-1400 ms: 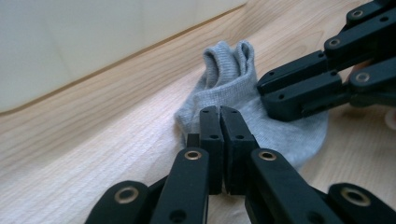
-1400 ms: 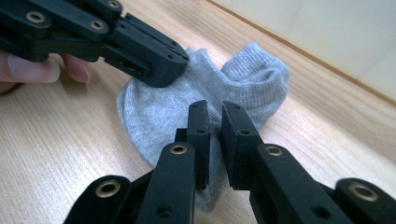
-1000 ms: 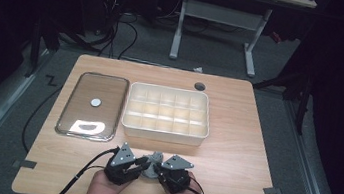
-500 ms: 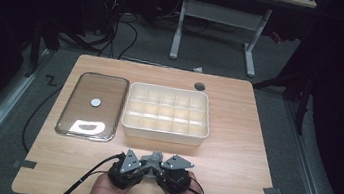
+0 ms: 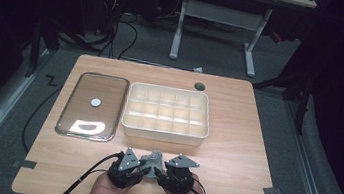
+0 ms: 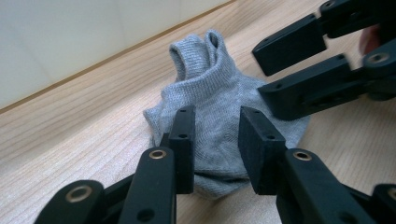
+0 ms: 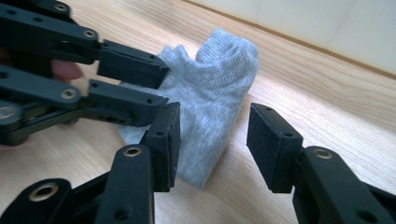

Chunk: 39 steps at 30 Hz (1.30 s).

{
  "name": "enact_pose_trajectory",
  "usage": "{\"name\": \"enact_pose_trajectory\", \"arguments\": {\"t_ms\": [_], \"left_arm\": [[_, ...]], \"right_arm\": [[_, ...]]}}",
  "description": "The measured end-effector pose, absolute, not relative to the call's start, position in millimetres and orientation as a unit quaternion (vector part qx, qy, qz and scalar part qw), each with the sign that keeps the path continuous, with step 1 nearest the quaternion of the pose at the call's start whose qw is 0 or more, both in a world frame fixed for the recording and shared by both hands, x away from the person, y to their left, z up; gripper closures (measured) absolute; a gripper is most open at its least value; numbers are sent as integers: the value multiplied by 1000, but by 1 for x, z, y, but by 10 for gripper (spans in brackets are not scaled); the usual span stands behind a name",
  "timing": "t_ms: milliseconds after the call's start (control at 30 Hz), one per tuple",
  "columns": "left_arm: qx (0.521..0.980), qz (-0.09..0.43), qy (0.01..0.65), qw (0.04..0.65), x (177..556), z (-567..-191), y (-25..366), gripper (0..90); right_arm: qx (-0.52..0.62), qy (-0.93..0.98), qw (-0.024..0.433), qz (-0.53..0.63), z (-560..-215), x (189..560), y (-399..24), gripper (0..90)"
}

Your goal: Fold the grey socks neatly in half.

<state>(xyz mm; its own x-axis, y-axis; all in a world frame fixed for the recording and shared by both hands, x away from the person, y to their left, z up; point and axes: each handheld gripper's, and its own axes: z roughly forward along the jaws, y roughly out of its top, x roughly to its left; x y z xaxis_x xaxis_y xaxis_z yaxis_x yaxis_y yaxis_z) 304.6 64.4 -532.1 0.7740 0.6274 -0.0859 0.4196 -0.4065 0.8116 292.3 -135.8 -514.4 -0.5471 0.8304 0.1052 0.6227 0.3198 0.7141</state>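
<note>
Near the table's front edge, the bunched grey sock lay between the left gripper and right gripper, whose jaws, just opening, stood spread and unpressed; a good regrip probably needed each to pinch a separate fold.

The sock lies on the table, in front of the divided box; the tray sits left of the box.

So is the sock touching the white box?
Apart. In the high view the sock lies near the table's front edge between the two hand-held grippers, with a strip of bare wood between it and the white box.
</note>
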Motion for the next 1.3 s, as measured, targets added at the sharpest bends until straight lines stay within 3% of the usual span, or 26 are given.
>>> {"name": "enact_pose_trajectory", "arguments": {"t_ms": [233, 367, 500, 633, 1167, 1300], "left_arm": [[823, 97, 323, 458, 306, -532, 70, 663], [813, 120, 334, 461, 301, -531, 73, 697], [817, 113, 342, 451, 303, -532, 72, 782], [821, 109, 338, 447, 305, -533, 72, 793], [823, 116, 337, 441, 305, -533, 70, 809], [824, 117, 337, 441, 305, -533, 70, 808]], "right_arm": [[462, 803, 117, 357, -524, 298, -133, 577], [458, 803, 109, 365, -525, 298, -134, 618], [453, 807, 99, 366, -524, 298, -132, 714], [441, 816, 117, 356, -520, 296, -128, 781], [401, 821, 130, 385, -499, 285, -113, 780], [406, 820, 128, 383, -497, 286, -119, 674]]}}
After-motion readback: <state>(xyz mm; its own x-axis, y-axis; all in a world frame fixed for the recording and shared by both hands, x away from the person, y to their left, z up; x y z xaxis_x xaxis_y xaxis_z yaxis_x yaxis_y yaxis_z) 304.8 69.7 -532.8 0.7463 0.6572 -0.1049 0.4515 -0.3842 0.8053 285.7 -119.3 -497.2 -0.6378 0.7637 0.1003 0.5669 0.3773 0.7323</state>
